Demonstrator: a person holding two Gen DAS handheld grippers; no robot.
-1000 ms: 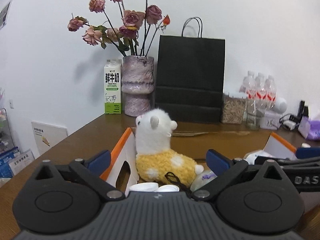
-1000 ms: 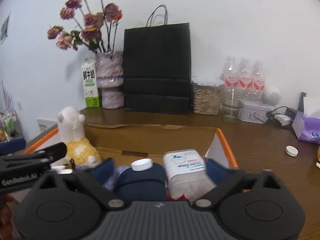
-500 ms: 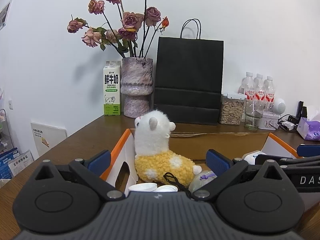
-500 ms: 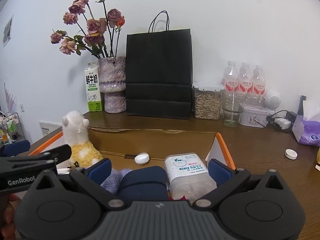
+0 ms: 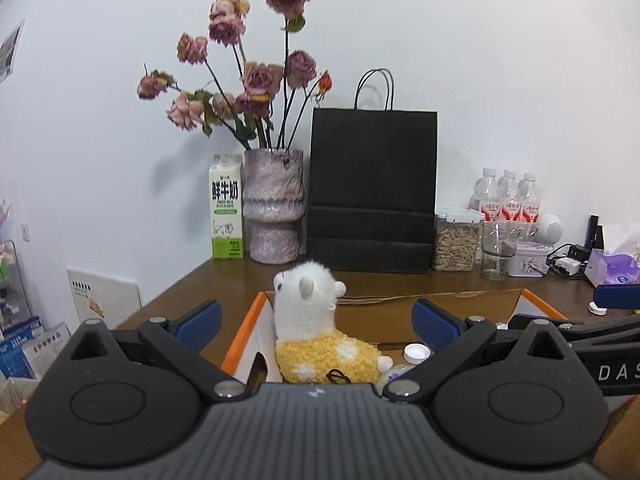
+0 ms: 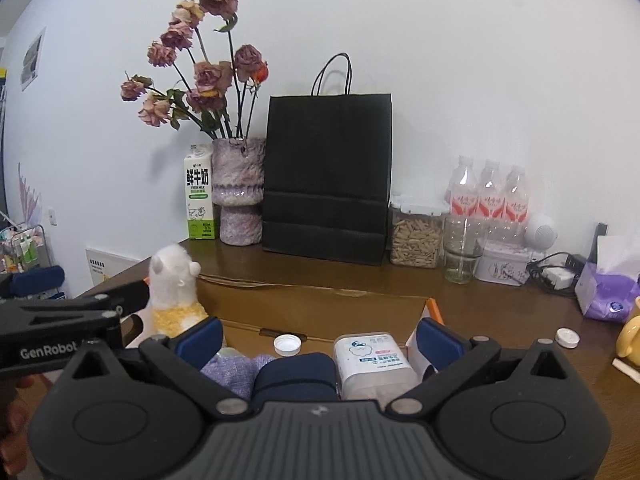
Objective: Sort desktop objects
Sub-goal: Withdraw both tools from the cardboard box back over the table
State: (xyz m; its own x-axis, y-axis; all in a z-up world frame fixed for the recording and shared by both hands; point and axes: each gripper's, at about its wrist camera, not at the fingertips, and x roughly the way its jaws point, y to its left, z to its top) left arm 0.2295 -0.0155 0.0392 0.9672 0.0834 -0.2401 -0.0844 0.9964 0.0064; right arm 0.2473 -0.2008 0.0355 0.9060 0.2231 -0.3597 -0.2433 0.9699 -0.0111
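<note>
The open cardboard box (image 5: 244, 332) with orange edges sits on the brown desk. A white and yellow plush alpaca (image 5: 308, 304) sits upright in its left end. My left gripper (image 5: 318, 322) hangs open above the box, over the plush, holding nothing. My right gripper (image 6: 320, 338) is open over the right half of the box (image 6: 320, 308). Under it lie a white bottle cap (image 6: 287, 345), a wipes pack (image 6: 372, 360), a navy item (image 6: 296, 372) and purple cloth (image 6: 236, 368). The cap (image 5: 416, 353) and the alpaca (image 6: 174, 280) show in both views.
Along the wall stand a milk carton (image 6: 198, 196), a vase of dried roses (image 6: 238, 192), a black paper bag (image 6: 326, 176), a seed jar (image 6: 416, 232) and water bottles (image 6: 488, 196). On the desk at right are a second white cap (image 6: 567, 337), a purple tissue pack (image 6: 608, 292) and a yellow mug (image 6: 630, 336).
The white cap, earlier on top of the navy item between my right fingers, now lies on the box floor. Both grippers have risen and drawn back from the box.
</note>
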